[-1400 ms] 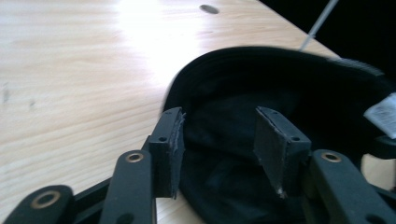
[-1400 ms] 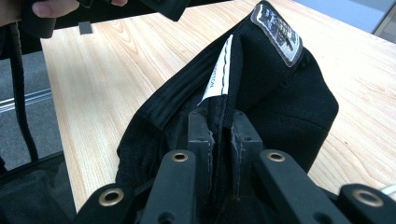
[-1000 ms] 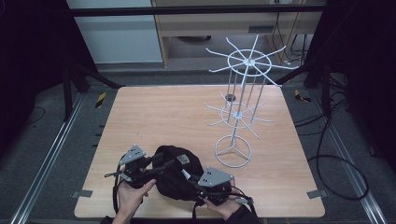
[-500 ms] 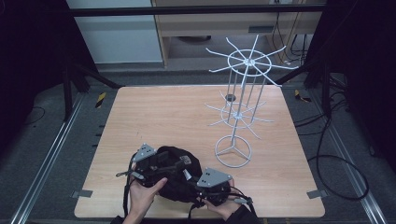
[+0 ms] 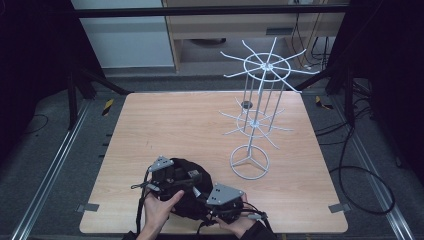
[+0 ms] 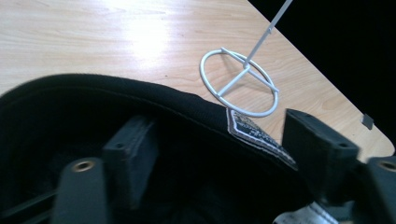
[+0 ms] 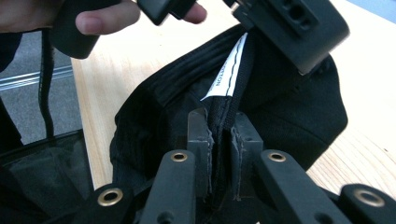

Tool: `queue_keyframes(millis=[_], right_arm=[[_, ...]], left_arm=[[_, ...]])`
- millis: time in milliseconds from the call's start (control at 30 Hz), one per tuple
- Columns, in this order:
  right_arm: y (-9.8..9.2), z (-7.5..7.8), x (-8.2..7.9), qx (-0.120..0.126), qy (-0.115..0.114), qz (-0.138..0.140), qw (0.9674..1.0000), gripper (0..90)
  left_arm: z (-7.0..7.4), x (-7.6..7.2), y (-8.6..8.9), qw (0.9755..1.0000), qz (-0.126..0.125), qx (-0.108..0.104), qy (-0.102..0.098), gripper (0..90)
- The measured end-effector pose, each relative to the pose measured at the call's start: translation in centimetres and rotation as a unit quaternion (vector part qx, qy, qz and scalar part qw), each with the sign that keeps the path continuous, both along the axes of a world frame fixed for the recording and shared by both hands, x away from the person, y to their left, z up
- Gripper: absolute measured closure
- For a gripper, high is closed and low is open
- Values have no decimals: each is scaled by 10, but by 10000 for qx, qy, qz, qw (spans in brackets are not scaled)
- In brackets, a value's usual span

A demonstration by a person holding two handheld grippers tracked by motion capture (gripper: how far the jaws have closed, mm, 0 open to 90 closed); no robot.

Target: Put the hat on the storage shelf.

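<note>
Light wooden surface (image 5: 175,130) is lying square under the high view, bare grain showing over most of it. White wire display rack with two tiers of radiating hooks (image 5: 260,90) is standing upright on the right half, its ring-shaped base (image 5: 249,162) resting flat on the wood. Grey metal rails (image 5: 55,165) are running along the floor at left. Black cables (image 5: 360,170) are trailing over the floor at right.

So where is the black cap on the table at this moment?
In the high view the black cap lies at the table's near edge, between the two hand-held grippers, just left of the white wire rack's ring base.
</note>
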State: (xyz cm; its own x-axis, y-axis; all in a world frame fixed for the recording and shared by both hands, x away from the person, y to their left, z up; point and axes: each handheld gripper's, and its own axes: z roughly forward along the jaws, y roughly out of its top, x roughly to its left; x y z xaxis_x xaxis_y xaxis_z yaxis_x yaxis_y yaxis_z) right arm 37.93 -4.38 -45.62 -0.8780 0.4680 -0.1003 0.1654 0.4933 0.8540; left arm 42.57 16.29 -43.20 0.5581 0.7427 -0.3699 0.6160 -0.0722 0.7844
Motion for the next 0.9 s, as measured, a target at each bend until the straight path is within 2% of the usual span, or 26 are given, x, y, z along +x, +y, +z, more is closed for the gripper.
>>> queue_keyframes(millis=[33,67,100,133,167,200,233,333,367,400,500,667,700,733,767,900], right_arm=[[1,0,0,3,3,6,10000,804],[1,-1,0,9,10,0,10000,799],[1,-1,0,34,40,-19,10000,781],[1,-1,0,34,40,-19,10000,781],[0,-1,1,106,102,-12,9999,746],[0,-1,1,106,102,-12,9999,746],[-2,1,0,229,163,57,9996,718],[-5,4,-1,345,189,103,9992,683],[-9,8,-2,479,221,148,9985,651],[-9,8,-2,479,221,148,9985,651],[-19,15,-3,718,251,137,9970,625],[-45,23,1,1087,216,-336,9933,561],[-52,19,5,1137,325,-535,9915,524],[-52,19,5,1137,325,-535,9915,524],[-53,12,10,1161,489,-662,9898,489],[-48,3,15,1089,539,-707,9901,444]], left_arm=[[0,0,0,10000,5,-24,15,366],[0,-1,0,10000,-7,-55,21,410],[1,-2,-1,10000,-24,-79,20,500],[1,-2,-1,9999,-38,-98,-4,500],[2,-4,0,9999,-53,-145,-34,588],[2,-4,0,9999,-53,-145,-34,628],[2,-4,1,9998,-84,-169,-60,659],[3,-4,4,9996,-115,-246,-41,713],[3,-4,4,9995,-142,-285,-27,742],[4,-5,5,9994,-150,-311,-39,742],[7,-7,8,9991,-180,-369,-128,786],[15,-12,12,9978,-265,-511,-322,806],[20,-15,11,9973,-306,-508,-438,809],[20,-15,11,9973,-306,-508,-438,810],[24,-18,10,9966,-374,-488,-551,811],[28,-22,8,9953,-478,-503,-669,813]])
